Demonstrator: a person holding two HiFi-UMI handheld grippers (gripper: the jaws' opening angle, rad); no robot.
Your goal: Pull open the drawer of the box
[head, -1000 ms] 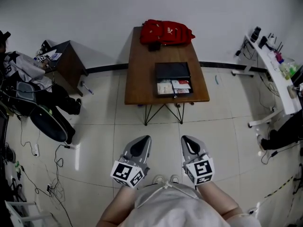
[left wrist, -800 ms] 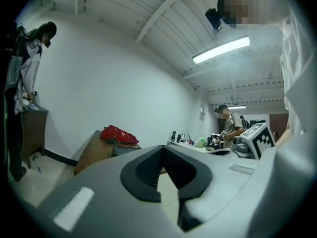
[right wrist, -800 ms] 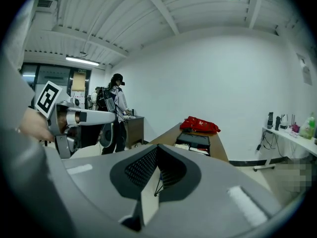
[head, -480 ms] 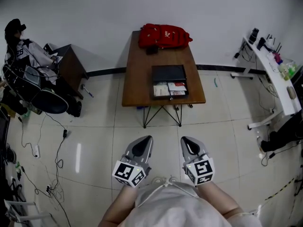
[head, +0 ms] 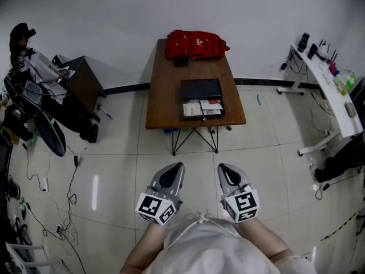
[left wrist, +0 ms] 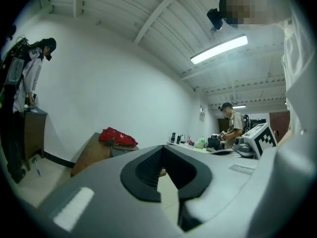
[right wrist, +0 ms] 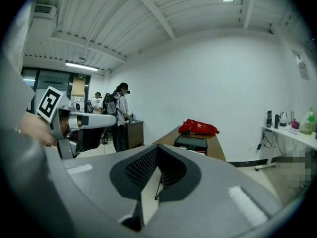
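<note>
Box (head: 201,88), drawer (head: 203,117) open with papers (head: 194,108) inside, left claw (head: 175,167), right claw (head: 224,168) pressed together.

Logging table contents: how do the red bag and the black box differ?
The red bag is soft and lumpy; the black box is flat and rectangular. The bag lies at the far end of the wooden table, by the wall; the box sits near its front edge, drawer open. Both rest on that table.

A red bag (head: 196,43) lies at the far end of the wooden table (head: 165,96); a dark cabinet (head: 86,83) stands left, near the wall
</note>
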